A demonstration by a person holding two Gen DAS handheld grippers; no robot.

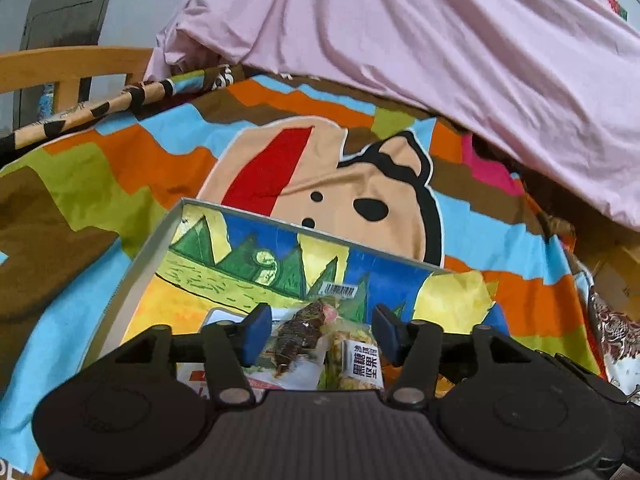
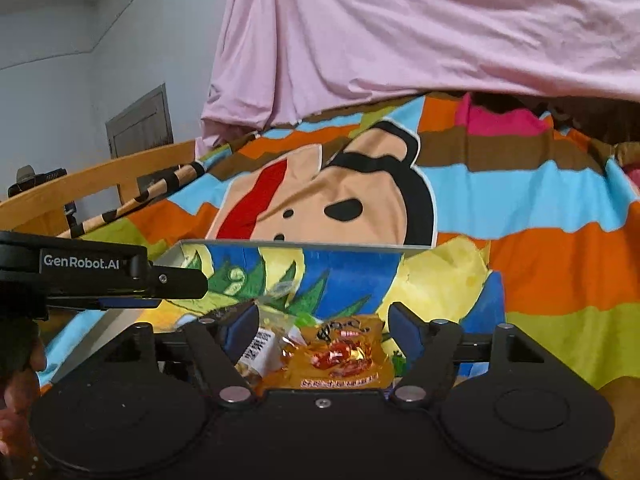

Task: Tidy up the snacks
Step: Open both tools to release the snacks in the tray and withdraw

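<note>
Over the painted box (image 1: 248,236), left gripper (image 1: 320,332) parted above snack packets (image 1: 304,336), right gripper (image 2: 320,334) wide, orange packet (image 2: 340,356) beneath, ungripped

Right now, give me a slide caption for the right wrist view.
Open right gripper poised over an orange snack packet in the illustrated box on a cartoon bedsheet.

You're getting soft, even indoor light in both views, colours bright and no hard shadows. Heavy fisheye bend with black corners, and the bed rail (image 2: 100,184) curves. A snack packet (image 2: 340,356) shows a little glare, and everything's slightly soft.
</note>
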